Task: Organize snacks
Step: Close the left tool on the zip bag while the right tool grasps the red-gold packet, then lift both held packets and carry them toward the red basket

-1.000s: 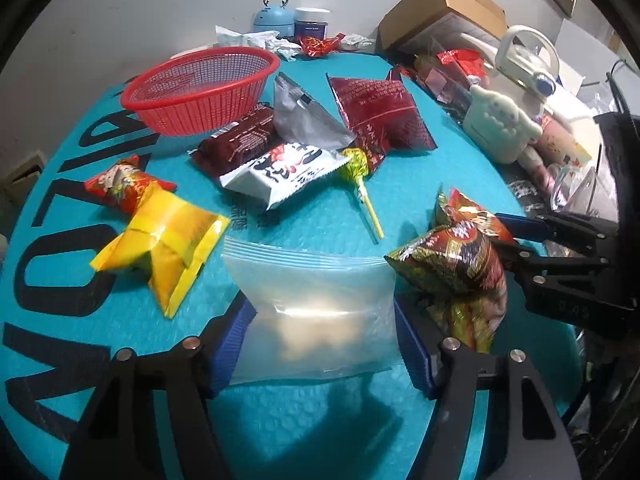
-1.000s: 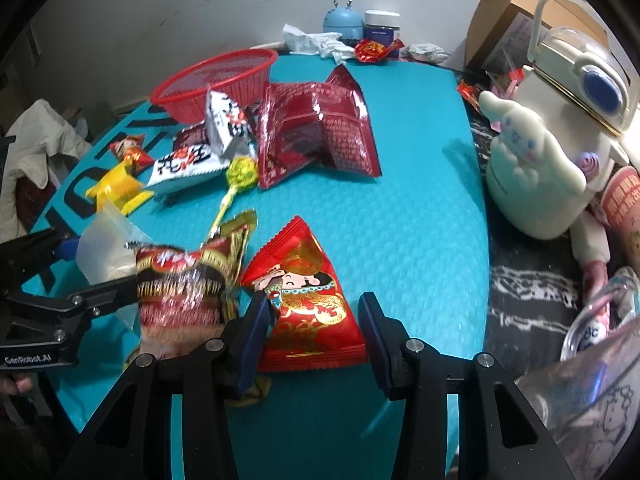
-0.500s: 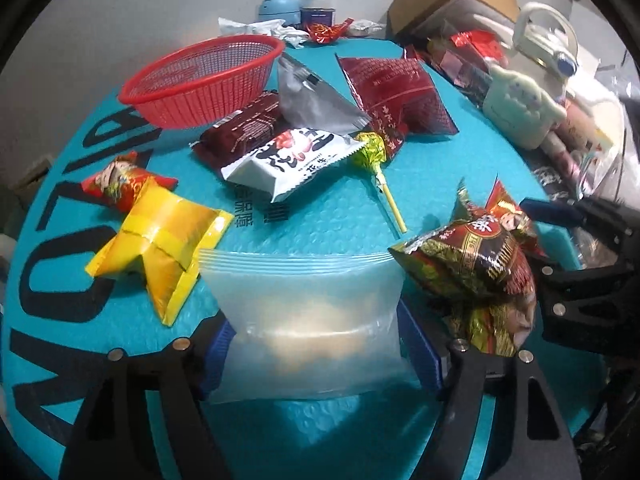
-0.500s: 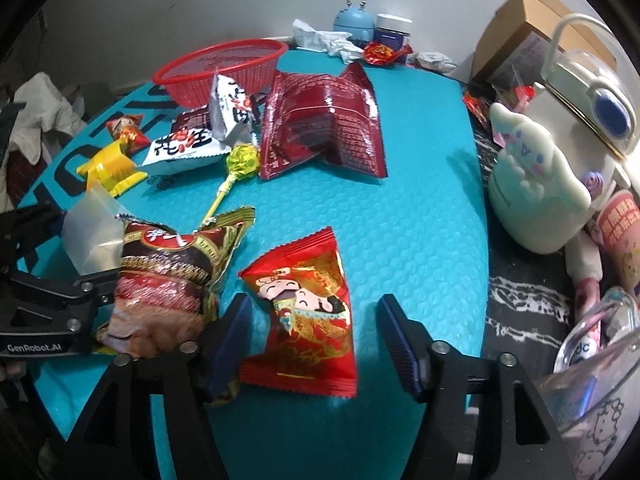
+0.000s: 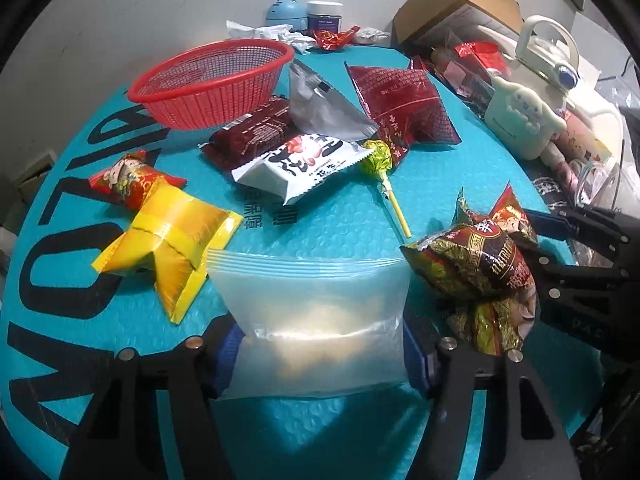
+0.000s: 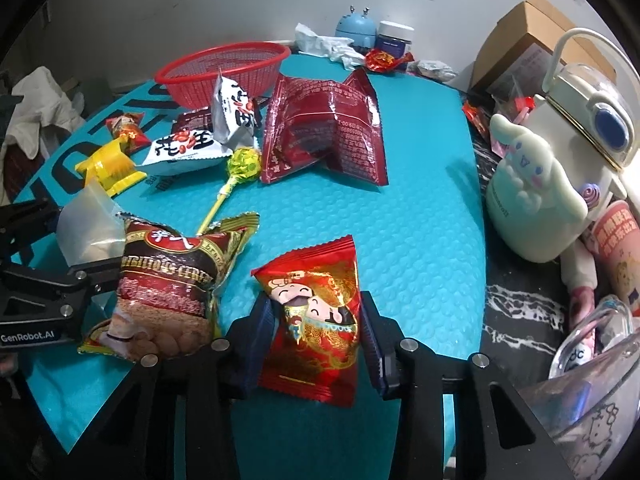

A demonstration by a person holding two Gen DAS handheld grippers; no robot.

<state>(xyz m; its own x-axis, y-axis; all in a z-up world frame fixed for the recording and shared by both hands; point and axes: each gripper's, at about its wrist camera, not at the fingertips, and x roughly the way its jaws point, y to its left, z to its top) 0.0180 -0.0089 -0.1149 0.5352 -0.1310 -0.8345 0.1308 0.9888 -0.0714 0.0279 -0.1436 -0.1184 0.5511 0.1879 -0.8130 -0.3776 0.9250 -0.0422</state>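
Observation:
My left gripper (image 5: pixel 320 354) is shut on a clear zip bag (image 5: pixel 316 320) and holds it over the teal table. My right gripper (image 6: pixel 316 318) is shut on a red cartoon snack packet (image 6: pixel 316 312). A brown-gold snack bag (image 6: pixel 168 284) lies between the two grippers; it also shows in the left wrist view (image 5: pixel 480 280). The empty red basket (image 5: pixel 212 80) stands at the back. Before it lie a dark red bar (image 5: pixel 252 136), a white peanut packet (image 5: pixel 300 164), a silver packet (image 5: pixel 324 112), a large red bag (image 5: pixel 400 100), a lollipop (image 5: pixel 380 160), a yellow packet (image 5: pixel 172 240) and a small red packet (image 5: pixel 128 180).
A white Cinnamoroll kettle (image 6: pixel 560 160), a cup (image 6: pixel 620 256) and a clear bag (image 6: pixel 592 400) crowd the right edge. A cardboard box (image 5: pixel 460 4), blue gadget (image 5: pixel 286 10), jar (image 5: pixel 324 14) and tissues stand at the back against the wall.
My right gripper opened around the red cartoon packet half a second ago and has closed on it again. My left gripper has drawn back a little with the clear bag.

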